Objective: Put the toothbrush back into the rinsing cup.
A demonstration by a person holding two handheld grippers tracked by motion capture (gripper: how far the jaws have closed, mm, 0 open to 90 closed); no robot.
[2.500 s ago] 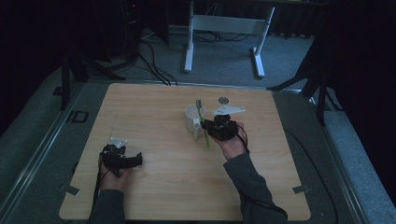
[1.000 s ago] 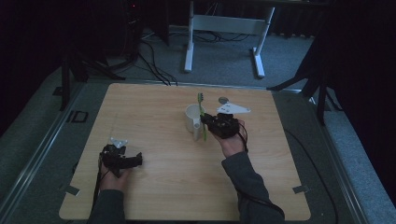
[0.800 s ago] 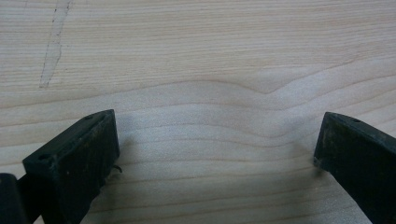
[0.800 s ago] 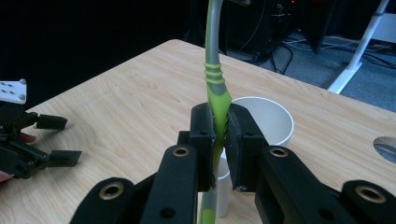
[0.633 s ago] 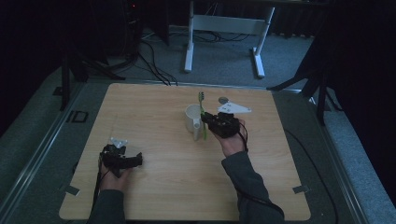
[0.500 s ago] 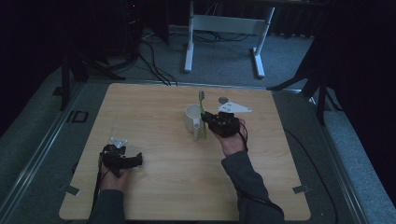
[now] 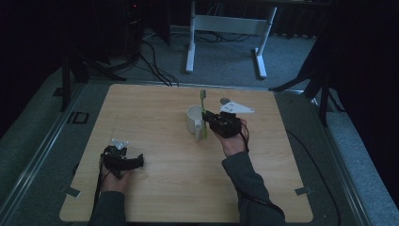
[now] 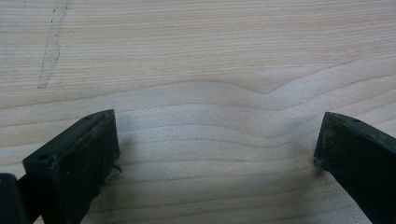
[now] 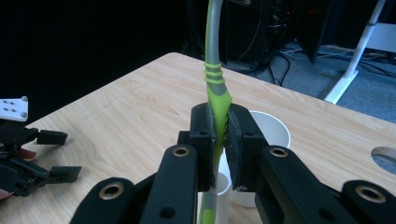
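Right gripper (image 9: 219, 140) is clamped on the green toothbrush (image 9: 215, 88), held upright beside the white cup (image 7: 194, 120) near the desk's far edge. Risk: the lower end catches the rim and tips the cup. Left gripper (image 7: 123, 161) rests open, empty, near the front-left corner.

My right gripper (image 7: 205, 123) sits a bit past the middle of the table, toward 1 o'clock. My right arm reaches up to it from 6 o'clock, bent a little. Its two black jaws are squeezed tight together and point toward 9 o'clock. My left gripper (image 7: 139, 161) rests low at 8 o'clock. Its jaws are wide apart, with nothing between them.
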